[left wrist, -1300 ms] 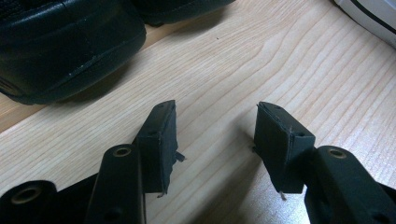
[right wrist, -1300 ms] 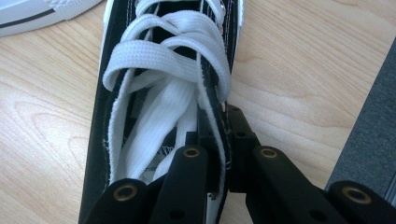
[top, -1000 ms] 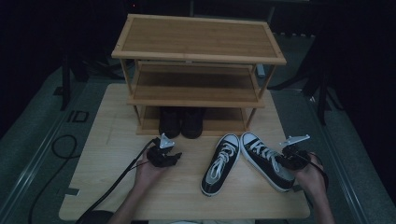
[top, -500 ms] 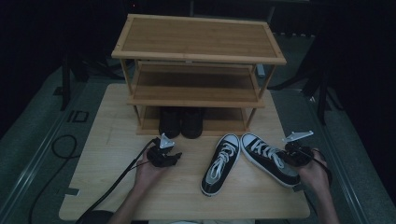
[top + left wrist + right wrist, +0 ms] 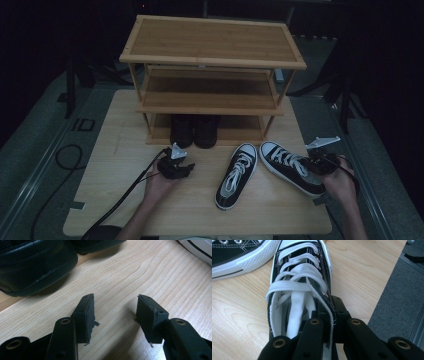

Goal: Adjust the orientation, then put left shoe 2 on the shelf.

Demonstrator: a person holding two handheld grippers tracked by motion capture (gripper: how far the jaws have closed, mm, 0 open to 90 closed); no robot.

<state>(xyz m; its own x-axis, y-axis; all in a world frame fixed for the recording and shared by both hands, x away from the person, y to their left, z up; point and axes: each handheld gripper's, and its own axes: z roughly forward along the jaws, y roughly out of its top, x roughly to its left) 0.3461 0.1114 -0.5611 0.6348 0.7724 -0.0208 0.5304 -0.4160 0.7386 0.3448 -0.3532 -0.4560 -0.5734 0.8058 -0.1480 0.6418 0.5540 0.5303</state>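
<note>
1 sneaker [image 5: 299, 290] wall between hand-held gripper [image 5: 325, 315] jaws

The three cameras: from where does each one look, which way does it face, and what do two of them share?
High view: above the person's side, facing forward and down on the table, shoe rack, both hands.
Left gripper view: on the left gripper, fingers open over bare wood, near black shoes.
Right gripper view: on the right gripper, shut on the right sneaker.
Shared: both gripper views show the left sneaker.
</note>
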